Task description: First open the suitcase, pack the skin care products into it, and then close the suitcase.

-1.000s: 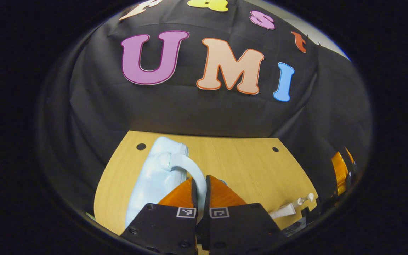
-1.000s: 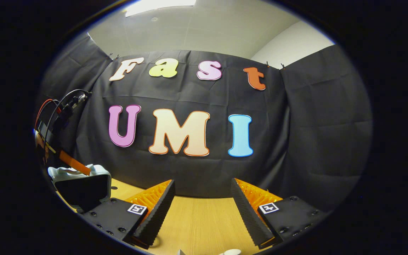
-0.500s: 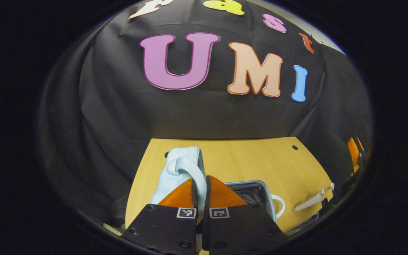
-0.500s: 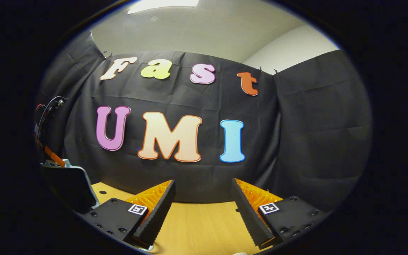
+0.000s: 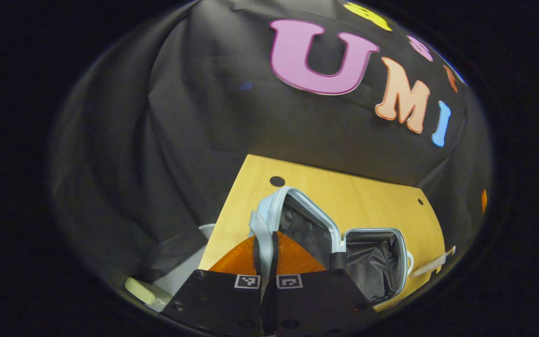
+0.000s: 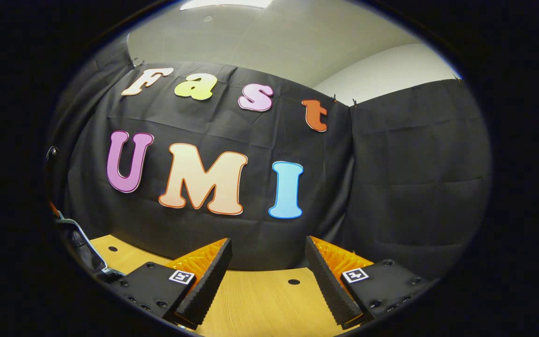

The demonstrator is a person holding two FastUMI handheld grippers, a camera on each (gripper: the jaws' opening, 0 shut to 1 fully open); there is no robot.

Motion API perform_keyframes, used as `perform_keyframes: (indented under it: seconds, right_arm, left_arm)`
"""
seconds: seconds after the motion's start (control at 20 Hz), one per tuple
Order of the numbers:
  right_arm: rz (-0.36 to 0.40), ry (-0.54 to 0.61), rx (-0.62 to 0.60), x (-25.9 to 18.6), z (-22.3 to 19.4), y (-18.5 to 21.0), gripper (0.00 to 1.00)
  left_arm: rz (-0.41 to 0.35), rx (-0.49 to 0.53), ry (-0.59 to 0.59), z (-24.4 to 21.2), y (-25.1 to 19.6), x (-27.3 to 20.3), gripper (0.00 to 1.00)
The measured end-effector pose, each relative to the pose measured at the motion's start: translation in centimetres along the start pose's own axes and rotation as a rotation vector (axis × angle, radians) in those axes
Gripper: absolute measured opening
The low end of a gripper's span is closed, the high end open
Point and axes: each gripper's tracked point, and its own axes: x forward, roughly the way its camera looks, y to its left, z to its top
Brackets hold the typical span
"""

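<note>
Suitcase (image 5: pixel 339 243) being opened on the desk (image 5: pixel 372 206).
Left tool (image 5: pixel 265 248) clamps the lid handle (image 5: pixel 261 234); right tool (image 6: pixel 267 267) gapes wide, empty; next, lay the lid flat.

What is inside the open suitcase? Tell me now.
The suitcase lies open on the table; only dark lining shows in both halves. The left gripper, shut on the lid's handle, hides the near part.

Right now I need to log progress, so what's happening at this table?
The left tongs are shut on the handle of the pale blue suitcase, holding its lid swung up so the dark lining shows. The right tongs hang open above the wooden table. A skin care tube lies unpacked beside the case.
</note>
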Motion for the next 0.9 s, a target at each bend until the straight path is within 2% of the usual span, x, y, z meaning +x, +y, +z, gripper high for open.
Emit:
perform_keyframes:
  seconds: [0.1, 0.2, 0.35, 0.6, 0.75, 0.8, 0.9]
  right_arm:
    - [0.005, -0.012, -0.065, 0.0, 0.5, 0.6, 0.99]
    - [0.055, -0.063, -0.126, -0.9, 2.1, 2.9, 0.99]
    - [0.113, -0.064, -0.11, -1.5, 1.7, 5.5, 1.0]
    - [0.111, -0.017, -0.103, -1.7, 0.9, 5.5, 0.98]
    - [0.106, 0.002, -0.102, -1.7, 0.7, 5.3, 0.98]
    - [0.104, 0.005, -0.098, -1.7, 0.6, 5.1, 0.98]
    - [0.097, 0.008, -0.083, -1.6, 0.6, 4.2, 1.0]
  left_arm:
    - [0.012, -0.049, 0.046, -2.1, 2.0, 1.1, 0.0]
    - [0.019, -0.081, 0.071, -3.7, 3.8, 2.4, 0.0]
    - [0.018, -0.149, 0.13, -6.4, 5.4, 3.9, 0.0]
    - [0.02, -0.204, 0.189, -10.7, 7.9, 6.0, 0.0]
    - [0.008, -0.206, 0.138, -10.6, 8.7, 6.5, 0.0]
    - [0.049, -0.194, 0.125, -10.8, 9.7, 6.5, 0.0]
    - [0.205, -0.134, 0.088, -11.1, 12.4, 6.2, 0.47]
